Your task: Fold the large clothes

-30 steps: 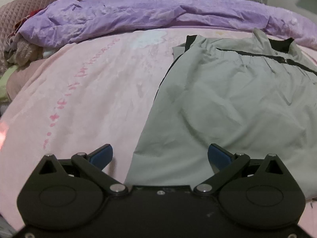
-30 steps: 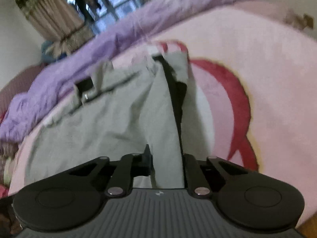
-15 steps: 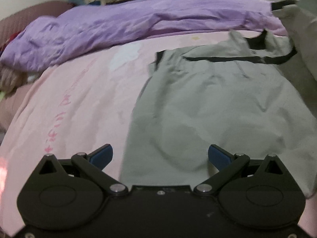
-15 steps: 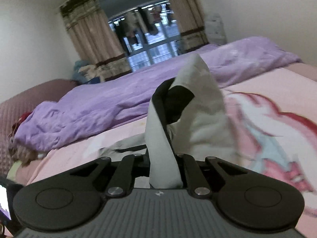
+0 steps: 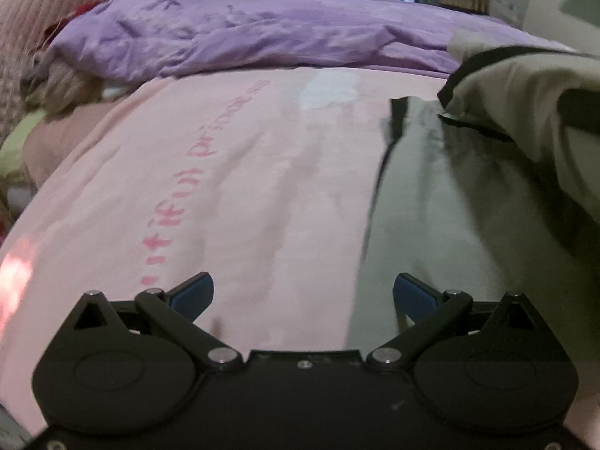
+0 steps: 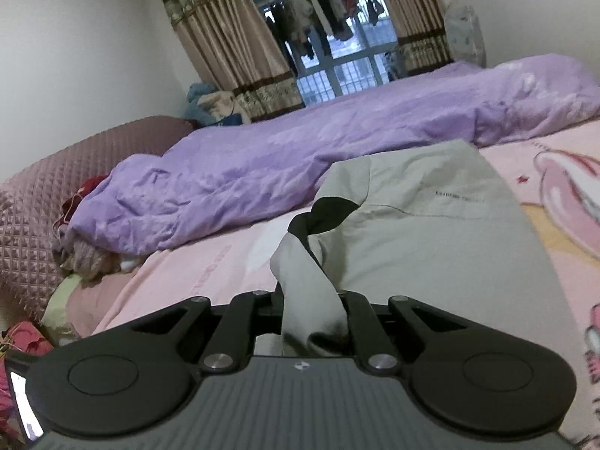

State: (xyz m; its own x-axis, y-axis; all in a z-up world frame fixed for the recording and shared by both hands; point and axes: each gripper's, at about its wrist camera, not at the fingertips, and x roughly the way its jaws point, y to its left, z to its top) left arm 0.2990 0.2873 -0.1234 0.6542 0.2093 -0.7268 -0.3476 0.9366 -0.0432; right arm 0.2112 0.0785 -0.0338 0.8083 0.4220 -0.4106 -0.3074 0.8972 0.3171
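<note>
A large grey garment with black trim point(image 5: 442, 202) lies on the pink bedsheet point(image 5: 232, 187). Its right part point(image 5: 525, 112) is lifted and folded over toward the left. My left gripper point(image 5: 303, 294) is open and empty, low over the sheet at the garment's left edge. My right gripper point(image 6: 313, 318) is shut on a bunched grey edge of the garment point(image 6: 431, 232), which drapes away ahead of it.
A rumpled purple quilt point(image 6: 318, 161) runs along the far side of the bed. A quilted mauve headboard point(image 6: 48, 202) and a pile of clothes point(image 6: 82, 258) are at the left. Curtains and a window point(image 6: 337, 56) stand behind.
My right gripper has carried the garment's right side up and over toward the left. My left gripper has shifted left, so more pink sheet shows ahead of it.
</note>
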